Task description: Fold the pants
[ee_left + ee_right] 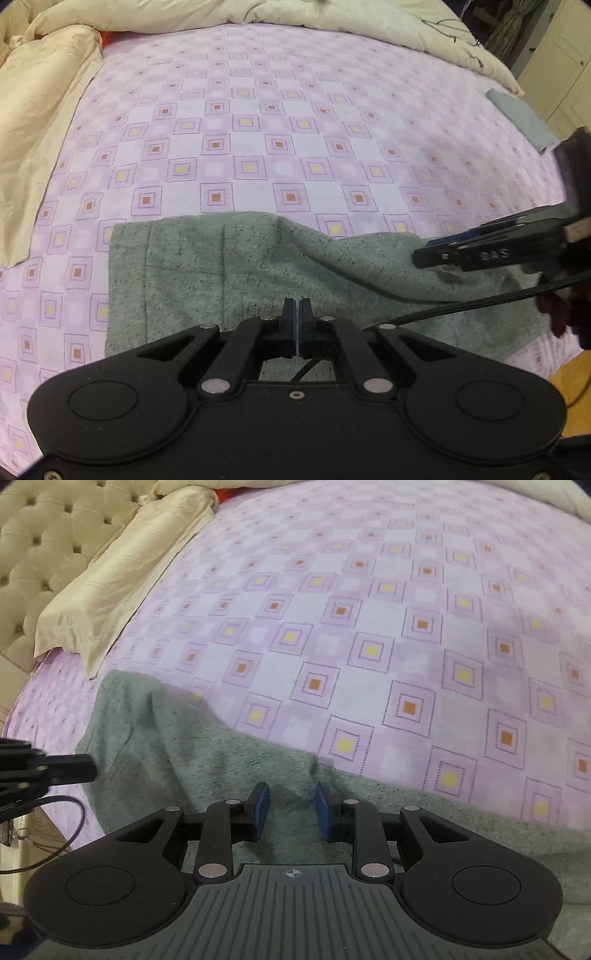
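Grey-green speckled pants (240,266) lie flat along the near edge of the bed, with a raised wrinkle in the middle; they also show in the right wrist view (207,760). My left gripper (296,306) is shut just above the pants, with no cloth visible between its pads. My right gripper (291,801) is open, its blue pads hovering over the pants. The right gripper also shows in the left wrist view (428,254), at the pants' right side. The left gripper's tip shows at the left in the right wrist view (88,768).
A pink checkered bedsheet (295,129) covers the bed. A cream duvet (33,122) is bunched at left and back. A grey folded cloth (521,118) lies at the far right. A tufted headboard (48,542) stands left. A black cable (480,295) trails over the pants.
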A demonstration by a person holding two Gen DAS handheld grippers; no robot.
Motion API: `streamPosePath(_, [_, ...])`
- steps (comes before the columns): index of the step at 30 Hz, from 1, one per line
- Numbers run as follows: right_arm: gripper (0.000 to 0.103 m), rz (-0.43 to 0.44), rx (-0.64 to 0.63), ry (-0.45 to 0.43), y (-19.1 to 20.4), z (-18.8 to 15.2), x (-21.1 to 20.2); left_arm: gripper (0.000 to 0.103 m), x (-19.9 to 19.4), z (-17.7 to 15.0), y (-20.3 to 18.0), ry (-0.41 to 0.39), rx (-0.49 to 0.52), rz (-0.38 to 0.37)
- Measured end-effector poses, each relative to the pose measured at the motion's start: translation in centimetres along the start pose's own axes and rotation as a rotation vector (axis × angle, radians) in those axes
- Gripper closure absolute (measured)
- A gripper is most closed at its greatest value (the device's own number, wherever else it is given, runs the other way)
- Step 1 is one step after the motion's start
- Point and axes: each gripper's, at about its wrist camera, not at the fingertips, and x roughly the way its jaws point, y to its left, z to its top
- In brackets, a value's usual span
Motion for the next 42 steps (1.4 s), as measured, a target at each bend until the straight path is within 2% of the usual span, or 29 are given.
streamPosePath(7, [0.075, 0.078, 0.012, 0.025, -0.2, 0.9, 1.3, 0.098, -0.9, -0.1, 1.3, 0.020, -0.037, -0.183])
streamPosePath(9, [0.087, 0.093, 0.013, 0.001, -0.1, 0.9, 1.1, 0.098, -1.2, -0.1, 1.8, 0.013, -0.063, -0.190])
streamPosePath(10, [0.100, 0.091, 0.009, -0.010, 0.0, 0.9, 0.9, 0.098, -1.1, -0.1, 2.0, 0.008, -0.080, -0.189])
streamPosePath(14, [0.100, 0.059, -0.030, -0.043, 0.9, 0.9, 0.2, 0.098, -1.2, 0.0, 3.6, -0.024, -0.224, -0.209])
streamPosePath(16, [0.100, 0.033, -0.055, -0.074, 1.1, 1.1, -0.5, 0.098, -1.0, 0.3, 4.3, -0.029, -0.305, -0.205])
streamPosePath(18, [0.100, 0.004, -0.077, -0.118, 1.4, 1.7, -1.2, 0.098, -0.5, 0.6, 4.7, -0.033, -0.343, -0.184])
streamPosePath(22, [0.101, -0.056, -0.128, -0.192, 1.3, 4.2, -1.9, 0.098, 0.3, 1.5, 4.4, -0.022, -0.331, -0.121])
streamPosePath(26, [0.103, -0.084, -0.181, -0.201, 0.8, 7.0, -0.8, 0.098, 1.2, 2.0, 3.9, -0.009, -0.320, -0.084])
streamPosePath(29, [0.102, -0.090, -0.157, -0.216, -0.3, 8.6, -0.1, 0.098, 1.7, 2.2, 3.5, 0.009, -0.312, -0.056])
streamPosePath(31, [0.100, -0.022, -0.128, -0.198, -1.7, 9.2, -0.3, 0.098, 1.8, 2.2, 3.4, 0.018, -0.306, -0.039])
streamPosePath(33, [0.078, 0.040, -0.086, -0.134, -2.7, 9.7, 0.1, 0.098, 1.8, 2.1, 3.4, 0.026, -0.306, -0.029])
streamPosePath(34, [0.057, 0.052, -0.087, -0.106, -2.8, 9.5, 0.2, 0.098, 2.1, 2.2, 3.4, 0.031, -0.307, -0.028])
streamPosePath(35, [0.047, 0.061, -0.097, -0.076, -3.0, 9.2, 0.6, 0.098, 2.2, 2.1, 3.4, 0.039, -0.310, -0.025])
streamPosePath(40, [0.048, 0.104, -0.108, 0.086, -2.8, 6.8, 2.7, 0.097, 3.5, 1.3, 3.4, 0.126, -0.292, 0.038])
streamPosePath(42, [0.058, 0.129, -0.150, 0.073, -1.7, 5.9, 2.1, 0.097, 4.0, 0.5, 3.6, 0.169, -0.274, 0.068])
